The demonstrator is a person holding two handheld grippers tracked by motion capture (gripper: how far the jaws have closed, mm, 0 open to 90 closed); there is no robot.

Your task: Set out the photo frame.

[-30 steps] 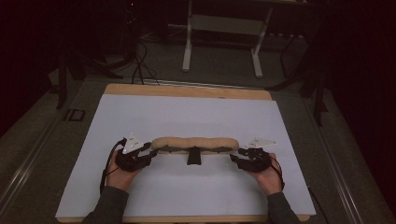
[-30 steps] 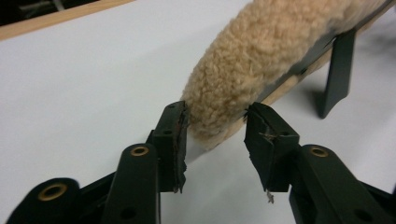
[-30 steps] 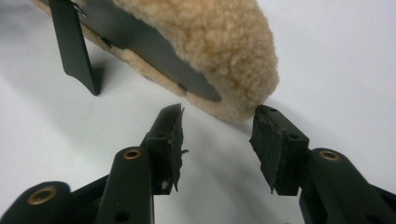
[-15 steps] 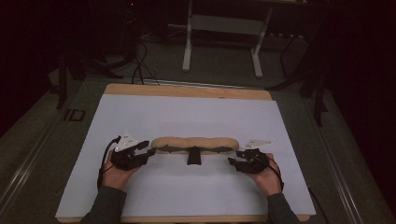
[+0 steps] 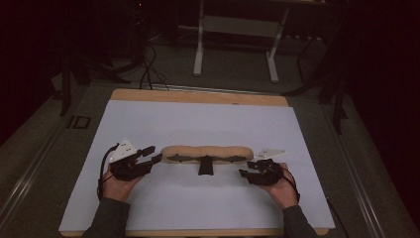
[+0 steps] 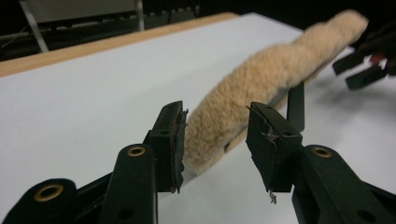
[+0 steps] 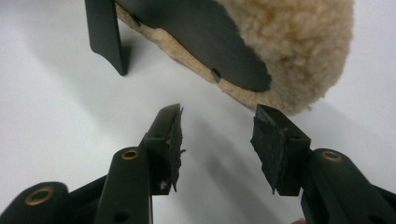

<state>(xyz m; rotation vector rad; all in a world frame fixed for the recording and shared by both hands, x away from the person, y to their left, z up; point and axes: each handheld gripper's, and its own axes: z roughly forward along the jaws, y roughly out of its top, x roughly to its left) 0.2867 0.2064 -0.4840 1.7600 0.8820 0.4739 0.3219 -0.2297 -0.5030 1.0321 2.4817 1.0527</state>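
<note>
Both tongs, left (image 5: 150, 154) and right (image 5: 246, 170), are spread, pinching nothing. Right gripper view shows the fleece pad's (image 5: 205, 151) black backing (image 7: 205, 37). Pad lies between them, its end between the left jaws.

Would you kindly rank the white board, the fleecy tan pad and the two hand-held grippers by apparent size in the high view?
1. White board, by far the largest.
2. Fleecy tan pad.
3. Left hand-held gripper and right hand-held gripper: these look about alike, so I will not separate them.

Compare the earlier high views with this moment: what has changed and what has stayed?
The left gripper has backed off the fleecy pad, jaws open just clear of its end. The right gripper stayed put, open, beside the other end. The pad hasn't moved.
</note>
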